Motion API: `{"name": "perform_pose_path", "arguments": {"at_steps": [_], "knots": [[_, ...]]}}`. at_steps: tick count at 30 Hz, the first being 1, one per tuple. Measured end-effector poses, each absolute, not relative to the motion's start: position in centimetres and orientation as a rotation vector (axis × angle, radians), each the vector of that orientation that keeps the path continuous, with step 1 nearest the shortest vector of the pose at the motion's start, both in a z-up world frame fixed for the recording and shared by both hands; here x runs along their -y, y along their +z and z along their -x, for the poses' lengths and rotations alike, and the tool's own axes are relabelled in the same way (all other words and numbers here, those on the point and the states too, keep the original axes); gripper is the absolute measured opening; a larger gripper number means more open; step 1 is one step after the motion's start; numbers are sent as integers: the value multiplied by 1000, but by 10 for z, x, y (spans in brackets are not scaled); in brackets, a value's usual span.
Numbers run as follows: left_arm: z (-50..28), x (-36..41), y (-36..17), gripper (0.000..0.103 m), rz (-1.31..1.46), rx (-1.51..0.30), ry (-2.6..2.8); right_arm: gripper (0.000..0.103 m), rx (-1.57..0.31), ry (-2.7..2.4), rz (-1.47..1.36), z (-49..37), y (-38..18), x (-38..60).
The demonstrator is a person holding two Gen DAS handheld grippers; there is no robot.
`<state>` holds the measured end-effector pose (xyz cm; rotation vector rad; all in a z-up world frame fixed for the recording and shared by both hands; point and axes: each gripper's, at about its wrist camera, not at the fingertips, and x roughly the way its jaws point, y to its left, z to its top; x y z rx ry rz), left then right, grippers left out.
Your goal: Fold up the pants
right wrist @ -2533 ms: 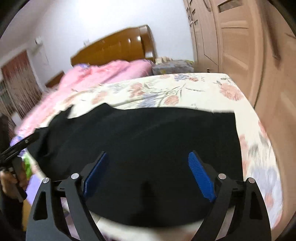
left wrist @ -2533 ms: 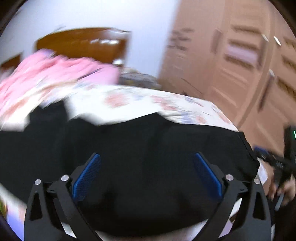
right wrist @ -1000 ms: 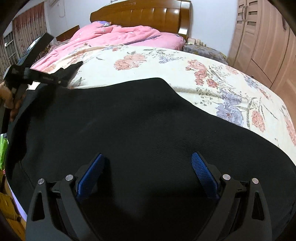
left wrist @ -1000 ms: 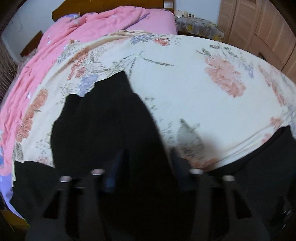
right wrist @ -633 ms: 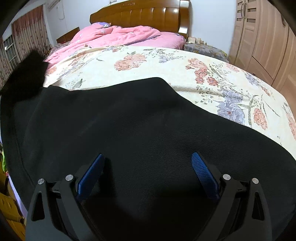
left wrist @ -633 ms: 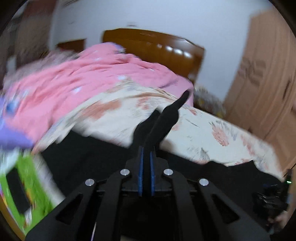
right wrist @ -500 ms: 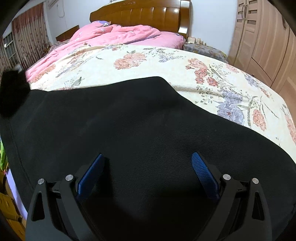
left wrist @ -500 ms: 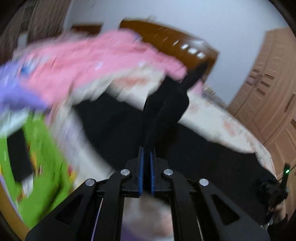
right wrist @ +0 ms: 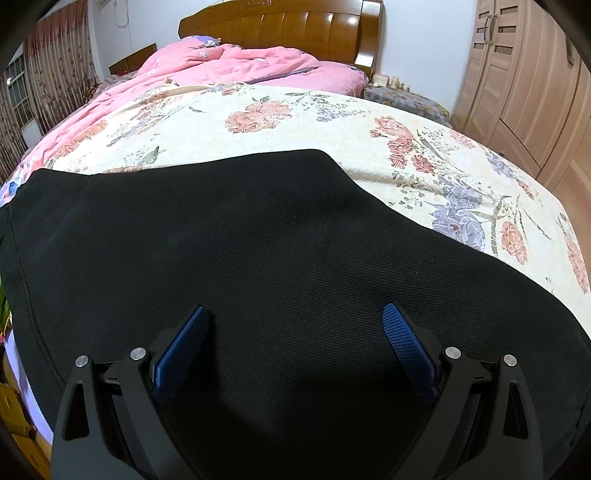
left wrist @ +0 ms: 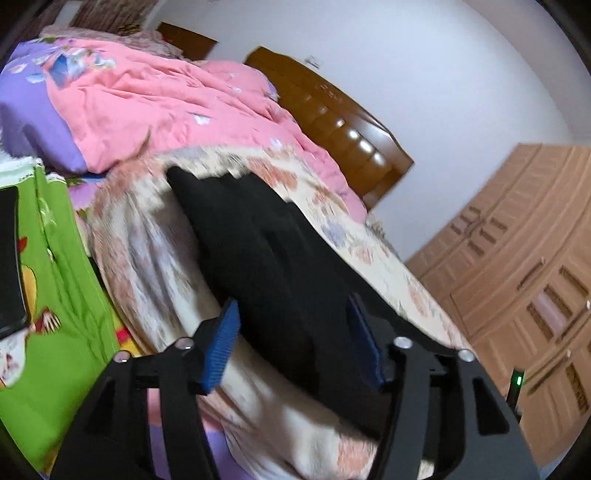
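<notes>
Black woven pants [right wrist: 277, 258] spread flat on floral bedsheet [right wrist: 332, 122], beneath right gripper [right wrist: 295, 343], jaws apart; left gripper [left wrist: 295, 343] just released, black cloth between its parted pads.

Bedroom w/ plain white walls [right wrist: 421, 40]. Wooden headboard [right wrist: 280, 26] straight ahead of right tool, pink quilt [right wrist: 236, 62] bunched below it. Floral sheet [right wrist: 332, 122] covers bed in front. Light-wood wardrobe [right wrist: 532, 85] w/ panelled doors to the right. Window w/ patterned curtains [right wrist: 48, 77] far left. Green printed cloth [left wrist: 62, 295] left of left tool.
</notes>
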<state>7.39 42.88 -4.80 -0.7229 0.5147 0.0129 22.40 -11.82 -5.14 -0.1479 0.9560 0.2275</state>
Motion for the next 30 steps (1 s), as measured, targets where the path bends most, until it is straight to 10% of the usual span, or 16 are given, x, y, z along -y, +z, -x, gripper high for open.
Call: {"name": "perform_pose_path", "arguments": {"at_steps": [8, 9, 10, 11, 22, 30], "knots": [[-100, -463, -38, 51, 726, -493, 97, 92, -956, 227, 149, -224, -51, 118], [-104, -462, -36, 41, 711, -504, 109, 92, -956, 227, 149, -224, -52, 118], [-107, -460, -33, 7, 676, -524, 152, 92, -956, 228, 148, -224, -52, 118], [-109, -455, -27, 5, 630, -534, 196, 92, -956, 228, 148, -224, -52, 118], [-120, -419, 46, 5, 455, -326, -1, 92, -955, 227, 149, -224, -51, 118], [-134, -473, -53, 7, 651, -536, 115, 92, -956, 228, 147, -224, -52, 118]]}}
